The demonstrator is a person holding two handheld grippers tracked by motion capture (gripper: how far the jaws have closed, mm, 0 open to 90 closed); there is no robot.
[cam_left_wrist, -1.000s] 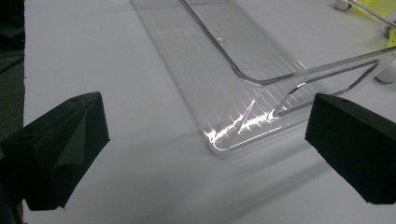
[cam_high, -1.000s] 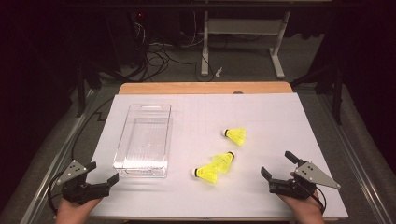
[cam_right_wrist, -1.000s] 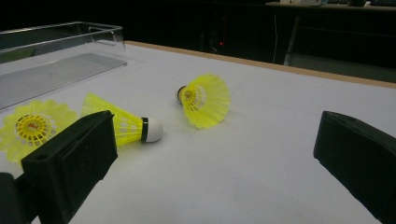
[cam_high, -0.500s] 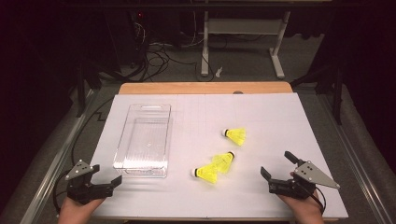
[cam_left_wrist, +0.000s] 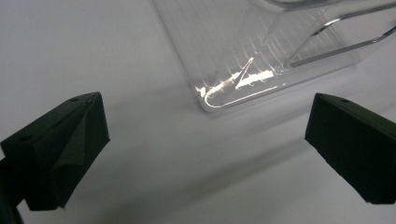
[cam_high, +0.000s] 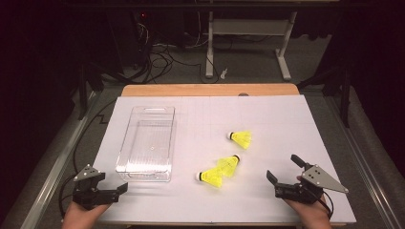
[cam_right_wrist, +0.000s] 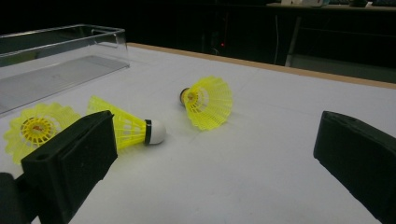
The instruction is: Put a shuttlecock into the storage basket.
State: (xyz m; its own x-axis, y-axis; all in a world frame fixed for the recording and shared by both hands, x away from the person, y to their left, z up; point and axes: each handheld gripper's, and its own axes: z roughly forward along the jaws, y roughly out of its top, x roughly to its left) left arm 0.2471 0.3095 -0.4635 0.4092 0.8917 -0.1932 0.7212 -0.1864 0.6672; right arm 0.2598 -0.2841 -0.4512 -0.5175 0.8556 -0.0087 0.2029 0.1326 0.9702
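A clear plastic bin [cam_high: 147, 143] stands empty on the left half of the white sheet [cam_high: 286, 119]. Three yellow shuttlecocks lie right of it: one alone [cam_high: 240, 139] and two close together [cam_high: 228, 166] [cam_high: 210, 177]. My left gripper [cam_high: 113, 182] is open near the bin's front left corner. In the left gripper view, that gripper [cam_left_wrist: 208, 121] has a bin corner [cam_left_wrist: 243, 70] just ahead. My right gripper [cam_high: 282, 167] is open right of the pair. In the right gripper view, that gripper [cam_right_wrist: 215, 140] faces the shuttlecocks [cam_right_wrist: 208, 101] [cam_right_wrist: 126, 128] [cam_right_wrist: 37, 128], with the bin [cam_right_wrist: 56, 60] beyond.
The sheet covers a wooden table whose far edge [cam_high: 210, 89] shows bare. Behind it are cables on the floor [cam_high: 162, 57] and a desk's white legs [cam_high: 282, 52]. Metal rails [cam_high: 52, 167] run along both sides of the table.
My left gripper has shifted a little to the right, toward the bin's front corner. The right gripper and the shuttlecocks have not moved.
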